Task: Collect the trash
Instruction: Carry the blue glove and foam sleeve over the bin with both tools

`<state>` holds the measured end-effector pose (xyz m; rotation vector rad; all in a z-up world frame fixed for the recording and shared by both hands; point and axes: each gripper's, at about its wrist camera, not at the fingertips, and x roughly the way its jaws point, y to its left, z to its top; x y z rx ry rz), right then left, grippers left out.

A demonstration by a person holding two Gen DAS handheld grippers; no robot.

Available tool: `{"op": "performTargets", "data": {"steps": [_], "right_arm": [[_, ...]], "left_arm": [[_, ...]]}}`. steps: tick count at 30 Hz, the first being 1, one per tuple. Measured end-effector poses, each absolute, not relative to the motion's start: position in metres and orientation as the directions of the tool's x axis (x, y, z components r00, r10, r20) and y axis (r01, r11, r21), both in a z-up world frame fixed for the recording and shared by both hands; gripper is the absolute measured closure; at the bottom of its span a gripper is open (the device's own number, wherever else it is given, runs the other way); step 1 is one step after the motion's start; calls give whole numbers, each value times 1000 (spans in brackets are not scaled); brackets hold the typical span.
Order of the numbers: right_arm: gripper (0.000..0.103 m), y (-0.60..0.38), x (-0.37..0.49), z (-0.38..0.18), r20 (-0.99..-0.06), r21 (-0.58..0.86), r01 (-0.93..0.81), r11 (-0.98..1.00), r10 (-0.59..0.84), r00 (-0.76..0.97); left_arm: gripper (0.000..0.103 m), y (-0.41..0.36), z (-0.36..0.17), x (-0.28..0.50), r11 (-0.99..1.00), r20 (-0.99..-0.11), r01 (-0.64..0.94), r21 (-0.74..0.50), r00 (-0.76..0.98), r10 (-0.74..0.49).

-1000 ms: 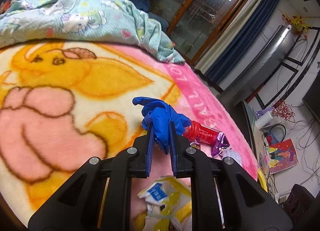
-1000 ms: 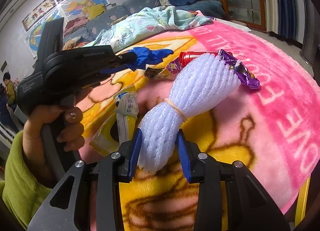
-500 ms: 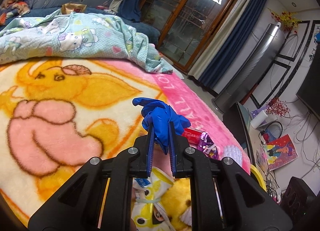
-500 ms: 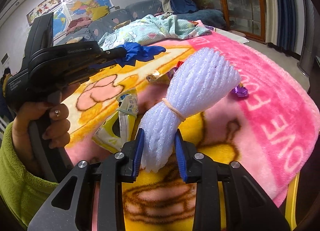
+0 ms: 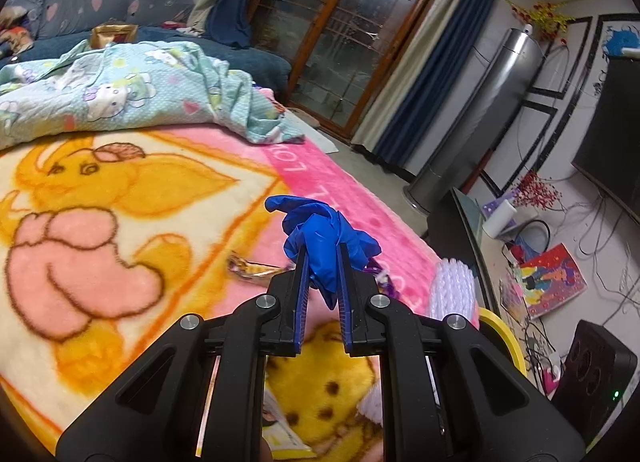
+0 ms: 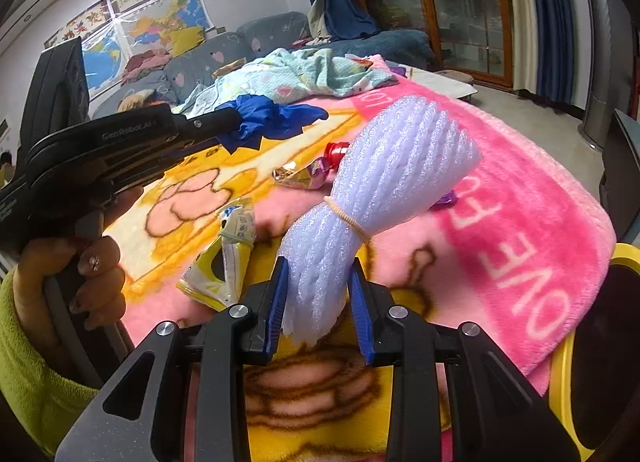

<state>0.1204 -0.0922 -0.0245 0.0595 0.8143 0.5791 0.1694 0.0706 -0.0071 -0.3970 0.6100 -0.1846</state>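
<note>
Trash lies scattered on a pink and yellow cartoon blanket: a yellow-and-white wrapper at lower left of the right wrist view, a shiny candy wrapper and a red-capped item near the centre. The left gripper is clamped on a crumpled blue glove, held above the blanket. The right gripper pinches the narrow end of a white foam net bundle tied with a rubber band. A yellow bin rim shows at lower right.
</note>
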Motion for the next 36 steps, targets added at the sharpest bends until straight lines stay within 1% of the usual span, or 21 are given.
{"op": "performTargets", "data": {"steps": [17,25,36], "right_arm": [[74,-144,130,2,-650,235,-366,901,425,630],[74,-170,124,4,-655,211,-337,918,388,648],[74,-200,117,8,-654,213,-288,934,356,668]], "left_arm": [[95,31,5,155,906,-496,166,-389,791,-358],[95,8,7,150,900,-490,223,-374,776,-396],[95,-24,7,140,888,-485,300,-349,753,-445]]}}
